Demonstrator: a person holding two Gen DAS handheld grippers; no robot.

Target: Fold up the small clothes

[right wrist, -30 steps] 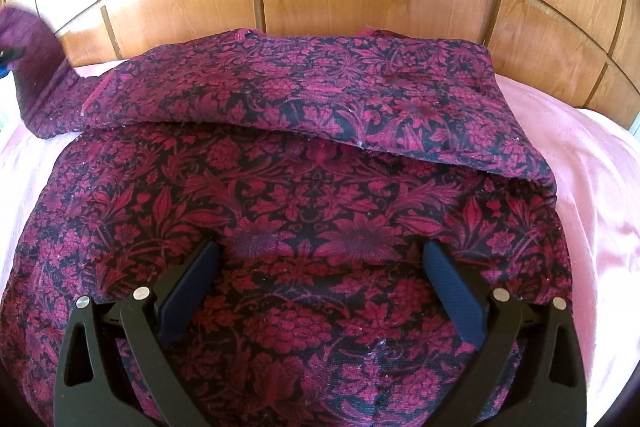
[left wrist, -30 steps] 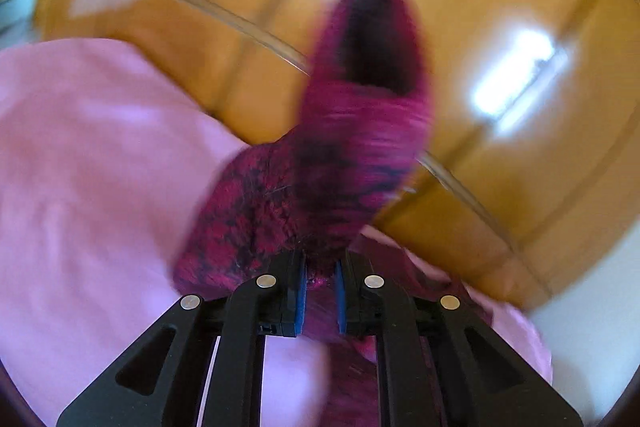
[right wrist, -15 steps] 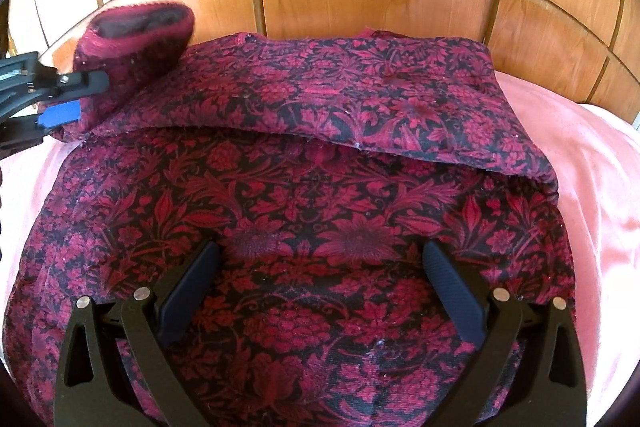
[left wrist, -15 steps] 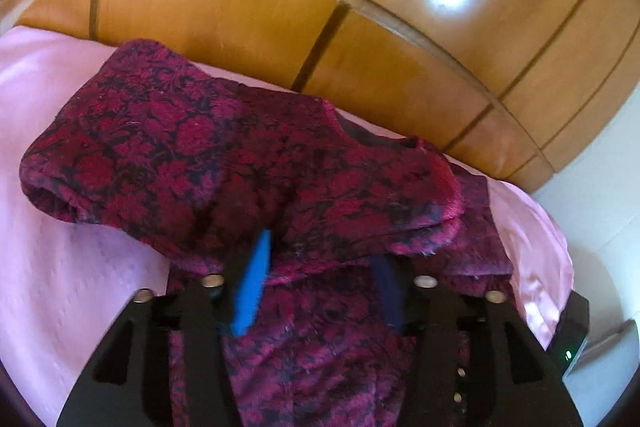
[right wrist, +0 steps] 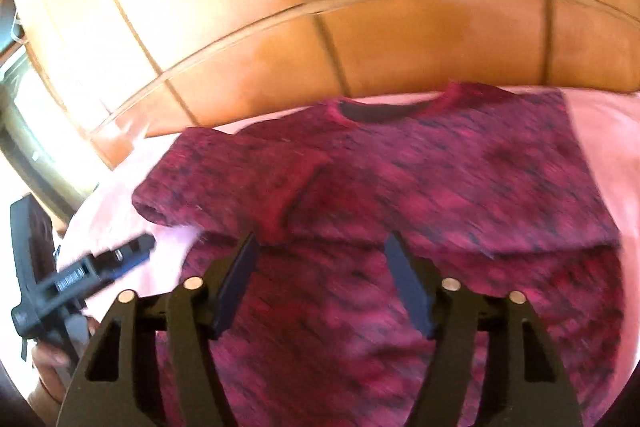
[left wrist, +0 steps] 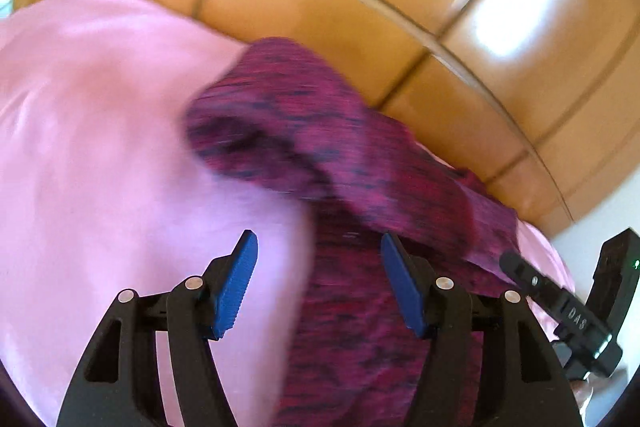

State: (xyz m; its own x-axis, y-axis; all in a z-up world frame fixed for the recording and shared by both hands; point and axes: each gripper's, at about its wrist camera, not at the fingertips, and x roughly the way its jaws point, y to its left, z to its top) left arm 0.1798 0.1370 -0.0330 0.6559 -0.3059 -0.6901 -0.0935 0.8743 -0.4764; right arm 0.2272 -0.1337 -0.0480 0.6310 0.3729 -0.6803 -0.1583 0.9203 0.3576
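a home bedroom: a bed (left wrist: 100, 147) under a pink sheet stands against a glossy panelled wooden headboard (right wrist: 400, 39), with a window (right wrist: 24, 115) to one side.

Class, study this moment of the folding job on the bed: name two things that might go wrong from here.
1. The dark red patterned knit top's sleeve lies bunched and only loosely folded inward; released, it may slide back onto the pink bedsheet.
2. The left gripper, jaws opening, and the right gripper, jaws closing, hang close over the top; either may snag and drag it.

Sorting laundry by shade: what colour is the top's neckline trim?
Crimson red trim on the neckline, its opening dark; the right wrist view shows it best.
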